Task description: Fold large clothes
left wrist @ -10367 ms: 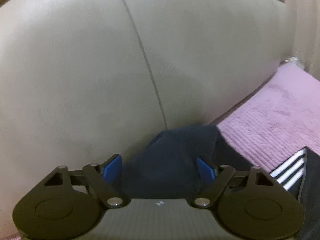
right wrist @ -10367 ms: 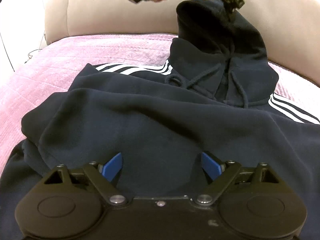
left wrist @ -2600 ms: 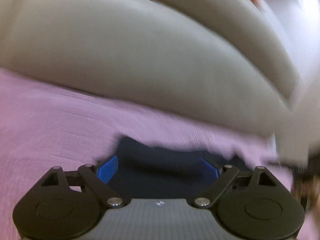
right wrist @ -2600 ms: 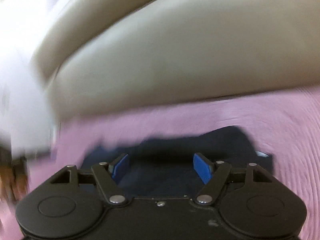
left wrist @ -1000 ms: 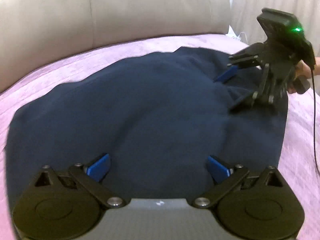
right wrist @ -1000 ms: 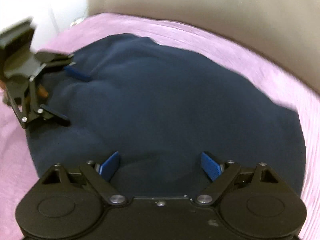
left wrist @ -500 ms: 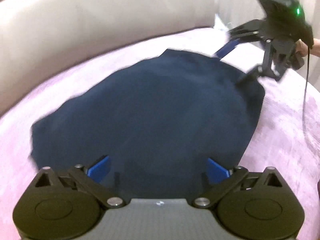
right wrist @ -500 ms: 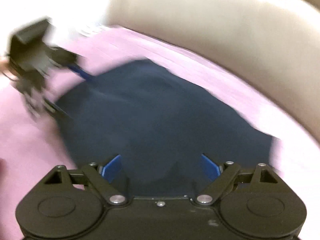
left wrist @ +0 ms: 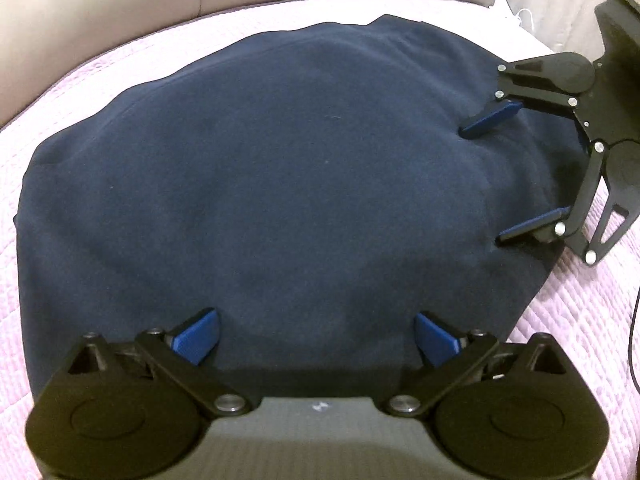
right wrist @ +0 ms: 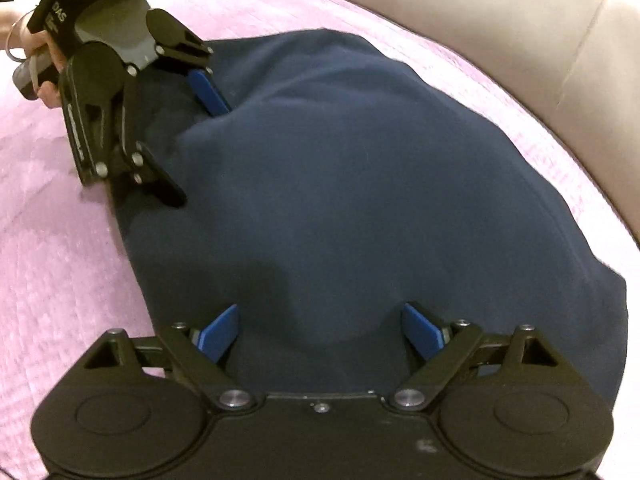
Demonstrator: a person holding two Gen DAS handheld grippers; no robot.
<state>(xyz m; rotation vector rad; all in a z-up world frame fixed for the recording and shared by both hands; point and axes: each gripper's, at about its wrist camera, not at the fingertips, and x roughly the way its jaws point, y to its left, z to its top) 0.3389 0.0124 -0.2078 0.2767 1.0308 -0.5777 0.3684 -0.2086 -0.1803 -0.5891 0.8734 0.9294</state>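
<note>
A dark navy hoodie (left wrist: pixel 280 184) lies folded in a compact bundle on the pink quilted cover; it also shows in the right wrist view (right wrist: pixel 360 184). My left gripper (left wrist: pixel 316 336) is open and empty, fingers spread at the bundle's near edge. My right gripper (right wrist: pixel 320 328) is open and empty over the bundle's other edge. The right gripper also shows in the left wrist view (left wrist: pixel 500 180), its tips resting on the cloth. The left gripper shows in the right wrist view (right wrist: pixel 196 148), its tips on the cloth.
The pink quilted cover (left wrist: pixel 580 312) surrounds the hoodie and shows in the right wrist view (right wrist: pixel 60 240). A beige padded backrest (left wrist: pixel 120 12) runs behind it, also in the right wrist view (right wrist: pixel 500 28). A black cable (left wrist: pixel 632 336) hangs at the right.
Both grippers have come back down onto the folded bundle from slightly farther off. The views have steadied. The hoodie, spread out with hood and stripes showing ten seconds ago, is now a compact fold.
</note>
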